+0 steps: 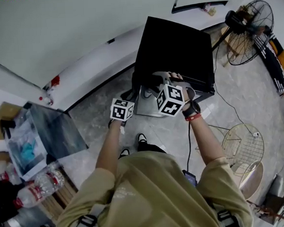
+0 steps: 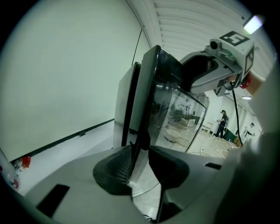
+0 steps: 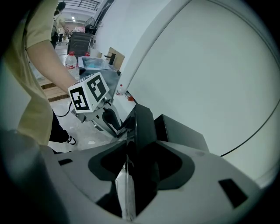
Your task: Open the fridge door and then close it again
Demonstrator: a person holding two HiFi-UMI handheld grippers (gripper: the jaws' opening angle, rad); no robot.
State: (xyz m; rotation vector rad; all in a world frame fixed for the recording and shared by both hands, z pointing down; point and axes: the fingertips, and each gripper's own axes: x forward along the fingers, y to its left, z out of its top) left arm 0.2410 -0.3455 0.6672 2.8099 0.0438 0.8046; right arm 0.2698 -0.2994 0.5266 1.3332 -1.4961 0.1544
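Two claws, one door edge

Left claw (image 2: 141,162) and right claw (image 3: 131,162) are each clamped on the glass fridge door (image 2: 173,111). Door is ajar, its edge running up between both sets of jaws. Mini fridge cabinet (image 2: 124,109) sits just beyond the left claw. Risks: an uneven pull could twist the door or drag the small fridge, and smooth glass may slip from the pads.

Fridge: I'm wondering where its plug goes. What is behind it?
Behind the fridge stands a white wall with a dark baseboard. The fridge's own body covers the floor and wall base right behind it, so no socket or plug shows there.
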